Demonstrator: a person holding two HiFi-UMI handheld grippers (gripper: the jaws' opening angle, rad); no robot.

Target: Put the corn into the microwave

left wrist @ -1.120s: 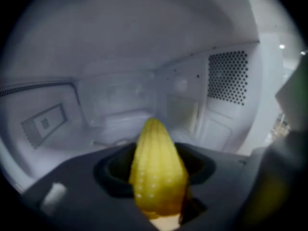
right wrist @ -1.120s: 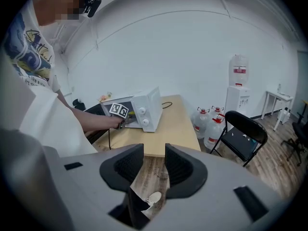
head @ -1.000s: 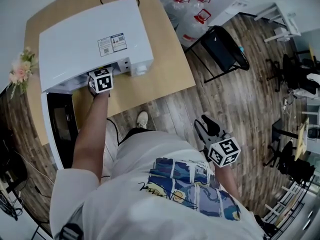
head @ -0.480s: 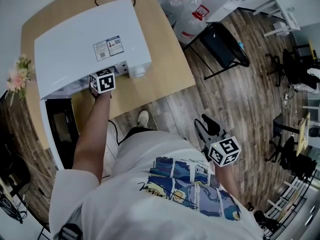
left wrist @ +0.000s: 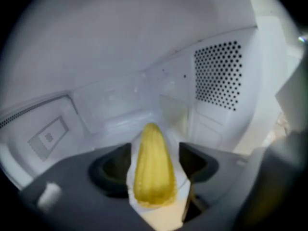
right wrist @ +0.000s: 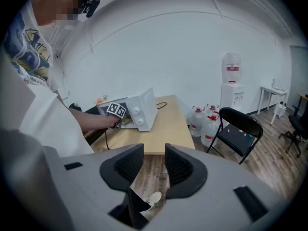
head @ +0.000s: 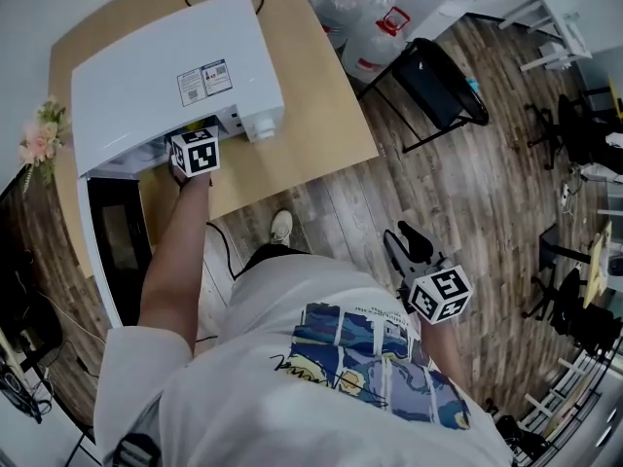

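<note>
Corn (left wrist: pixel 153 172) btwn opening jaws of left claw (left wrist: pixel 155 154), gaps both sides, inside microwave (head: pixel 146 86); sticker (head: pixel 205 81) unreadable. Right claw (right wrist: pixel 154 165) apart, empty.

The microwave (head: pixel 175 86) has a smooth white casing, and its inner walls look satiny. The corn (left wrist: pixel 153 165) is yellow, bumpy and faintly glossy. The table (head: pixel 311 134) is pale matt wood, and the floor (head: pixel 467 193) is grey-brown wood-grain planking. The right gripper (right wrist: pixel 154 165) is matt dark plastic, ribbed inside its jaws.
</note>
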